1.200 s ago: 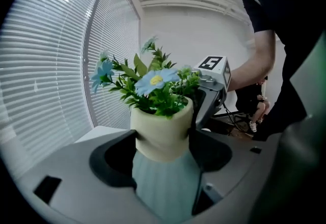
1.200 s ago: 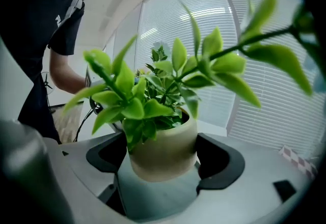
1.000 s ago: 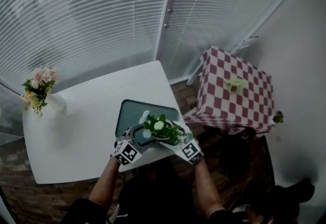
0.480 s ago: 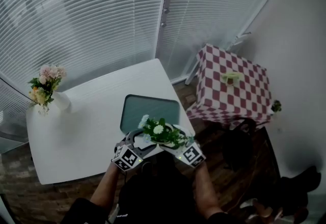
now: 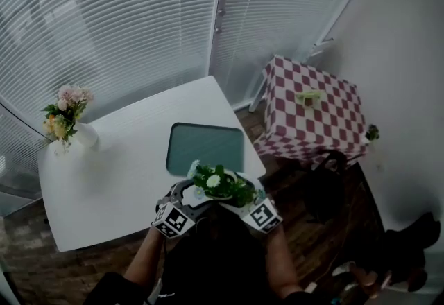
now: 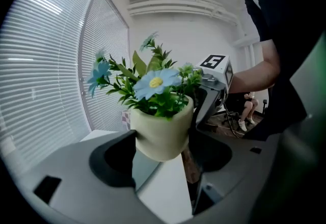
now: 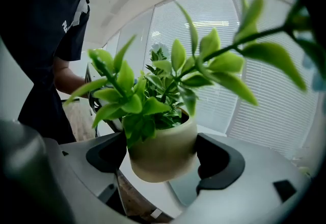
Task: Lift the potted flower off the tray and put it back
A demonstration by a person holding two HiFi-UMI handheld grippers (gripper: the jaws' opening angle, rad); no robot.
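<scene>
Left gripper (image 6: 162, 142), right gripper (image 7: 162, 156) clamp flower (image 5: 217, 182) upright.

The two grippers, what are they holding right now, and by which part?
The left gripper and right gripper both hold the cream pot of blue and white flowers, each jaw pair clamped on the pot's rounded side wall.

We see the potted flower (image 5: 220, 184): cream pot, green leaves, white and pale-blue blooms, roughly upright, lifted clear, just past the near edge of the tray (image 5: 205, 147), a flat dark-teal rectangle.
</scene>
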